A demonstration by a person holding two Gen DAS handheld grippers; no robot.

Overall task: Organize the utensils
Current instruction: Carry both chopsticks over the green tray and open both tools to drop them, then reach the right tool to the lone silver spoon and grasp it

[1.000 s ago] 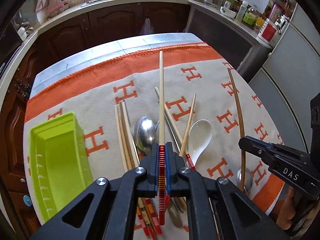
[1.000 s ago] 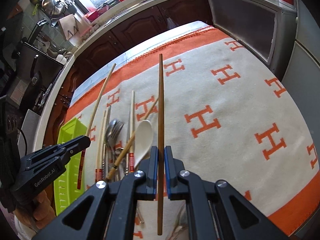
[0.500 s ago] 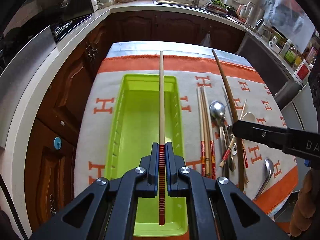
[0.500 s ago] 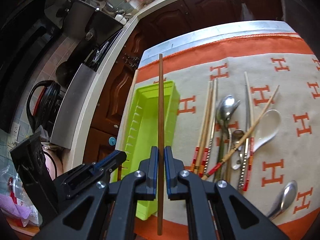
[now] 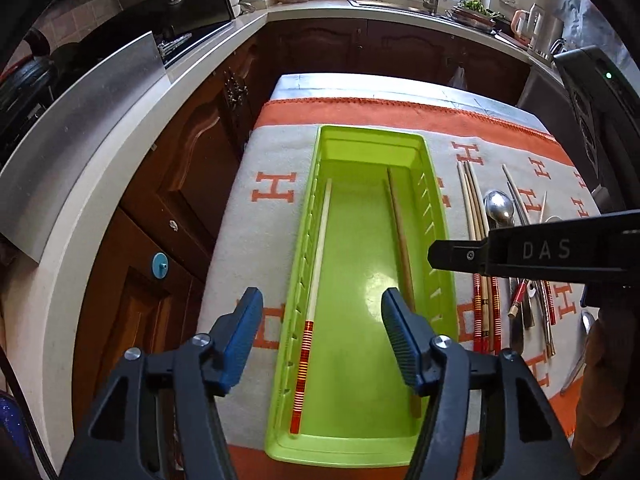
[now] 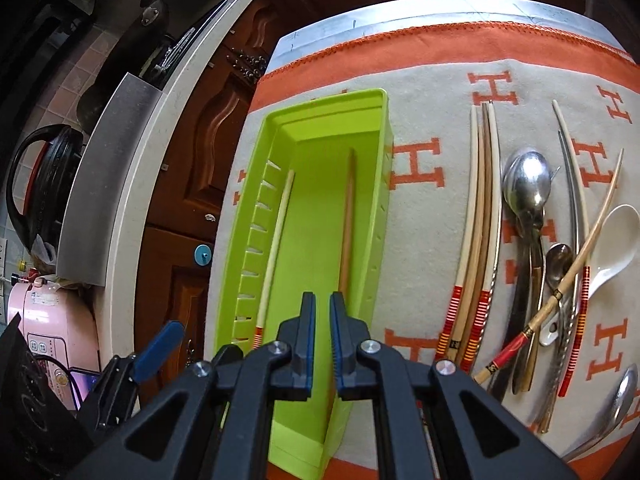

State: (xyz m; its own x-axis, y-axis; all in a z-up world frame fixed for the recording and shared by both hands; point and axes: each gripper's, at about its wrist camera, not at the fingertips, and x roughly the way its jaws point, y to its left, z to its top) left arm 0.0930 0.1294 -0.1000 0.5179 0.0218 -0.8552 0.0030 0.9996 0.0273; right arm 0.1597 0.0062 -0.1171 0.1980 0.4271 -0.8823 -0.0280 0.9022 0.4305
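Green plastic tray (image 5: pixel 436 216) on the orange-lettered cloth (image 5: pixel 256 216) holds a pale red-banded chopstick (image 5: pixel 316 280) and a brown wooden chopstick (image 5: pixel 402 248). My left gripper (image 5: pixel 322 340) is opening above them, empty; my right gripper (image 6: pixel 322 320) is nearly together, gripping nothing.

We read the pale capitals "DAS" on the flat side of the black plastic right gripper (image 5: pixel 536 250), which reaches in from the right, just beside the long lime-green plastic tray (image 5: pixel 438 216). On the cream woven cloth with the orange border (image 6: pixel 440 80) under that tray, large orange "H" letters repeat: one left of the tray, many to its right among the utensils. Small dark marks sit on the red-banded ends of the pale chopsticks (image 6: pixel 454 344) right of the tray, too small for us to read.
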